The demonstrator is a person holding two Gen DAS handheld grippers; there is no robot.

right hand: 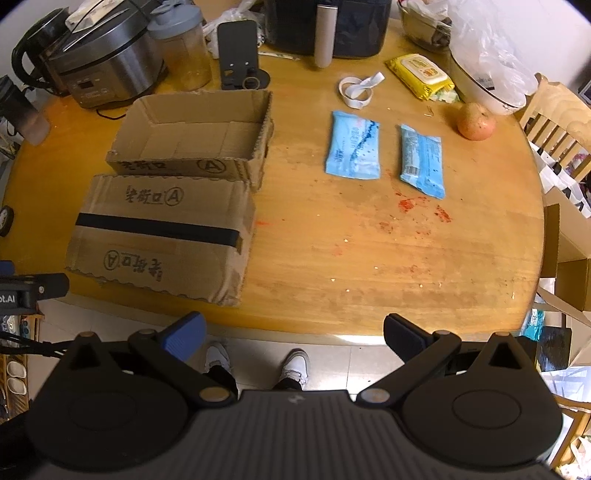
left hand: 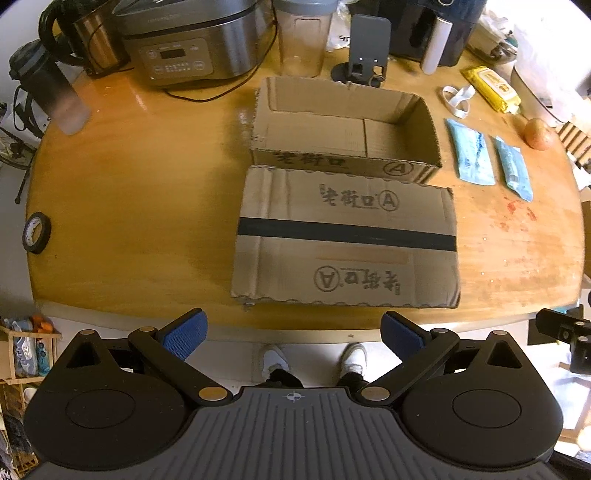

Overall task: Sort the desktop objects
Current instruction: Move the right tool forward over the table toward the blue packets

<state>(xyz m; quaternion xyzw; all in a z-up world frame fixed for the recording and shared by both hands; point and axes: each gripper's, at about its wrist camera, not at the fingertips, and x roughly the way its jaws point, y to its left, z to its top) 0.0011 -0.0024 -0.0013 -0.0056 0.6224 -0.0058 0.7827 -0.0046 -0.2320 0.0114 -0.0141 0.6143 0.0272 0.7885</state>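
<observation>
An open cardboard box sits on the round wooden table, empty inside. In front of it lies an upside-down cardboard box with a black tape stripe. Two light-blue packets lie right of the boxes, also the same packets in the left wrist view. My left gripper hangs open before the table's near edge, holding nothing. My right gripper is open too, off the near edge, empty.
Along the back stand a rice cooker, a kettle, a jar, a phone stand and a dark appliance. A yellow wipes pack, white strap, apple and tape roll lie around. A chair stands right.
</observation>
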